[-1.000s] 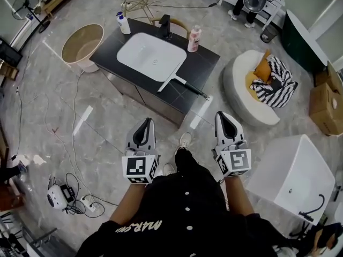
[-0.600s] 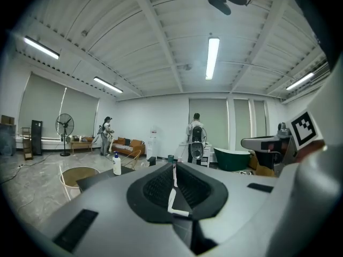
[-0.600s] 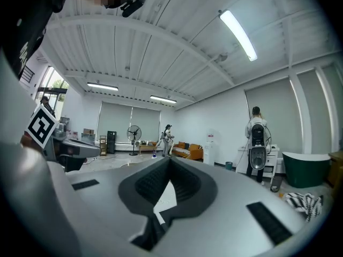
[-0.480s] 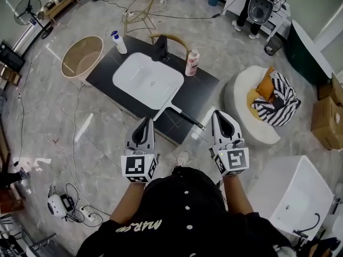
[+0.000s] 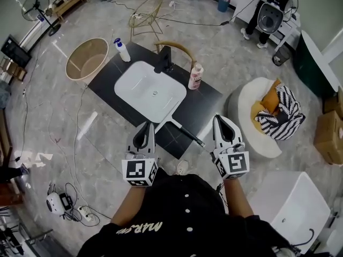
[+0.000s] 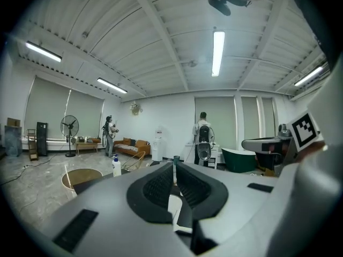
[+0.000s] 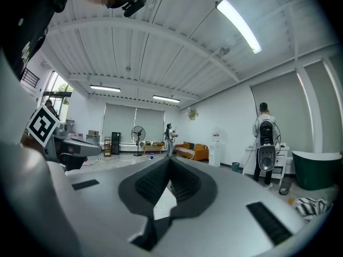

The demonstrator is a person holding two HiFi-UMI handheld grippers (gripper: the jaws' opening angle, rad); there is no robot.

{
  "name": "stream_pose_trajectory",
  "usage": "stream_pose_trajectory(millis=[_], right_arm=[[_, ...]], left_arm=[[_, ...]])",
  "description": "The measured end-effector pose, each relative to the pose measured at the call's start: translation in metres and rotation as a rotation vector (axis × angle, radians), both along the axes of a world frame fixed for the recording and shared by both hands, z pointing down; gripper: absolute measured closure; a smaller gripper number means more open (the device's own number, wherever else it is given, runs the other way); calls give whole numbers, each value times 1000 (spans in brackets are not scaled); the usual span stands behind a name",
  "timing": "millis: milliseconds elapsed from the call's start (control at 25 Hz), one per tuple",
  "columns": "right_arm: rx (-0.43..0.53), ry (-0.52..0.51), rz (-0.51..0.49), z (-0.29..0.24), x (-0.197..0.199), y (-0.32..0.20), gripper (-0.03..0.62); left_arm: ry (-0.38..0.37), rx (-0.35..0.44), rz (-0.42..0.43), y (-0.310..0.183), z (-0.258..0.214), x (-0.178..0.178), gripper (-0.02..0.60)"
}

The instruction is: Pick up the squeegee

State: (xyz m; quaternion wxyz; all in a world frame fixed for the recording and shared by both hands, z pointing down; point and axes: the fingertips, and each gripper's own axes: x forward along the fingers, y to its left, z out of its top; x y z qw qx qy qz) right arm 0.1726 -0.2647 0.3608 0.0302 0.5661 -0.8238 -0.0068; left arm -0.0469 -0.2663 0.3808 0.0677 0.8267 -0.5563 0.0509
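Note:
The squeegee [image 5: 185, 128] lies flat on the black counter [image 5: 209, 98], its white blade at the sink's near edge and its dark handle pointing toward the counter's front right corner. My left gripper [image 5: 143, 129] is shut and empty, held level just short of the counter's front edge, left of the squeegee. At the same height, right of the handle's end, my right gripper [image 5: 223, 121] is also shut and empty. In the left gripper view the shut gripper [image 6: 174, 165] points over the counter. The right gripper view shows its shut gripper [image 7: 170, 159] and the room beyond.
A white sink basin [image 5: 150, 90], a black faucet [image 5: 165, 58], a pink bottle [image 5: 195, 76] and a white pump bottle [image 5: 122, 50] are on the counter. A tan tub [image 5: 86, 58] stands left, a round white seat [image 5: 252, 92] right, a white bathtub [image 5: 295, 208] near right.
The person has stepped toward the counter. Both shut grippers now sit close to its front edge, and the squeegee lies between them in the head view.

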Motion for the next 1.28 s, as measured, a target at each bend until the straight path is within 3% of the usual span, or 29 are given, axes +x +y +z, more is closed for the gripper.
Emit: stream_pose_trajectory(millis=[480,1040,1280], right_arm=[[-76,33,-18,11,-26,-24,597],[-423,189,-225,150,-77,-44,594],[-598,292,-342,237,-99,-47,478]], left_arm=[[33,-29,51,-31,-2,-12,560],[51,-169,68,-32,59,-35,560],[58,-227,88,-27,84,-35,560]])
